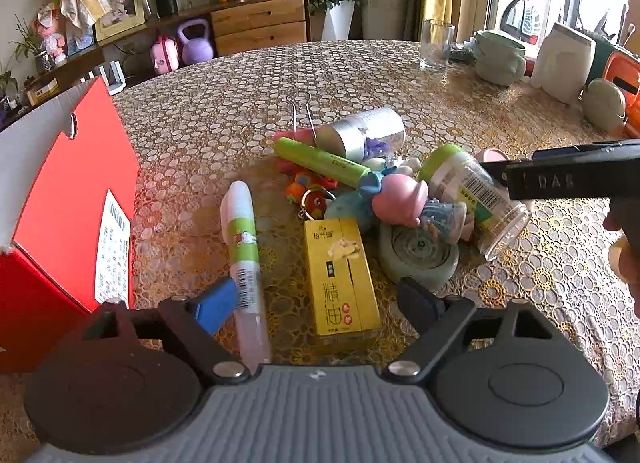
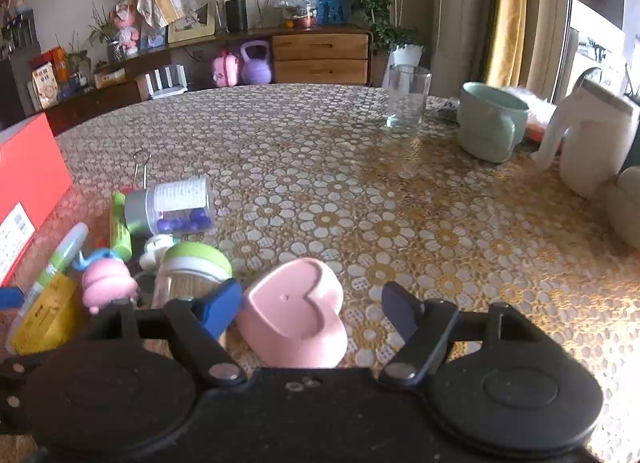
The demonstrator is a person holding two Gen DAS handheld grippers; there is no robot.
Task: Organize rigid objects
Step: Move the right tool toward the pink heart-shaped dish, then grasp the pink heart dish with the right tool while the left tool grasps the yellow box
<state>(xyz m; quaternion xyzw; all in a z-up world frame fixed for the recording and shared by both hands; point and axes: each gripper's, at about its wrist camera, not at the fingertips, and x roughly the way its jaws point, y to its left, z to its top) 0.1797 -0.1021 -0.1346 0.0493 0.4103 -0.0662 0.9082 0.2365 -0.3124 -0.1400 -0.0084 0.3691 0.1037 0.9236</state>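
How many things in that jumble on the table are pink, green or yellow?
Pink: 2, the heart-shaped dish and the pig toy.
Green: 2, the long green tube and the round grey-green disc.
Yellow: 1, the box.
Total: 5.

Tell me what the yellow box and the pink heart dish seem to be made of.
The yellow box: likely thin printed cardboard, slightly glossy, with sharp folded edges. The pink heart dish: matte and smooth with thick rounded walls, perhaps ceramic or plastic; the look leaves it open.

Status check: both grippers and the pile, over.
Left gripper open around yellow box and white tube. Right gripper open around pink heart dish. Red box at left.
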